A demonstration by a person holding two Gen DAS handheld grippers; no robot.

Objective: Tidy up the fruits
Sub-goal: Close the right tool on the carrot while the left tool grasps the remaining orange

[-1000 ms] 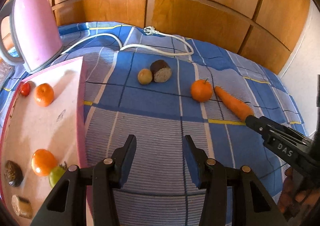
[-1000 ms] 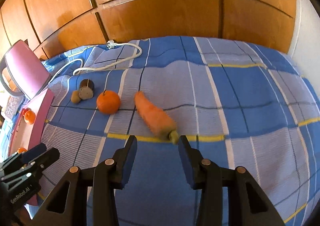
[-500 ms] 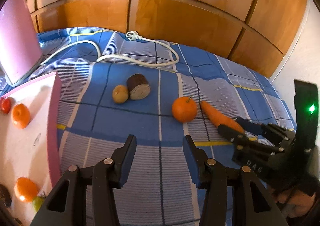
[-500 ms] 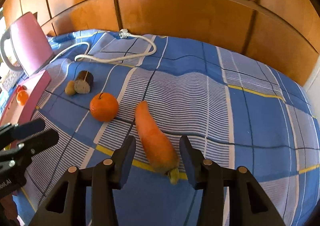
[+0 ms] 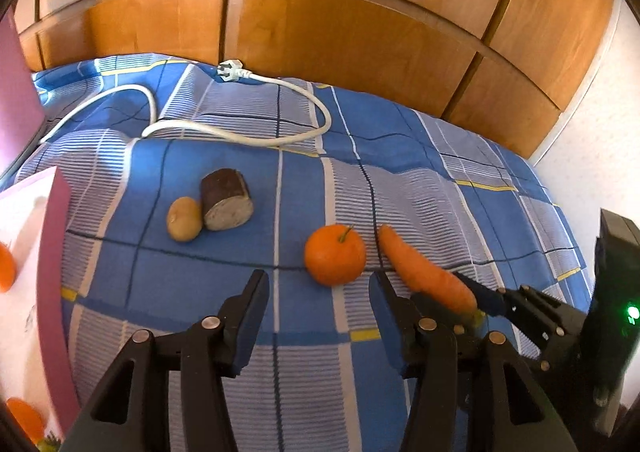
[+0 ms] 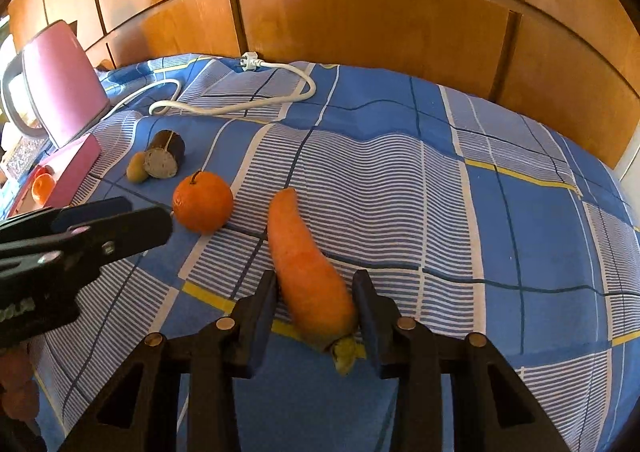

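Note:
A carrot (image 6: 308, 272) lies on the blue checked cloth (image 6: 460, 211), its thick stem end between the fingers of my right gripper (image 6: 316, 292). The jaws are closing on it; the right pad meets the carrot and a sliver of cloth shows by the left pad. An orange (image 5: 335, 255) with a stem sits just left of the carrot, a little ahead of my left gripper (image 5: 318, 292), whose jaws are opening with nothing between them. Further left lie a kiwi (image 5: 184, 219) and a dark, cut brown chunk (image 5: 226, 199). From the right wrist, my left gripper (image 6: 148, 213) shows beside the orange (image 6: 203, 207).
A pink tray (image 5: 52, 252) holding oranges stands at the left edge. A pink kettle (image 6: 60, 87) is behind it. A white cable with plug (image 5: 240, 135) loops across the back of the cloth. Wooden panels close the back; a white wall is at the right.
My left gripper has swung right toward the orange, and the tray slid to the view's left edge. My right gripper moved forward over the carrot's thick end and its jaws narrowed.

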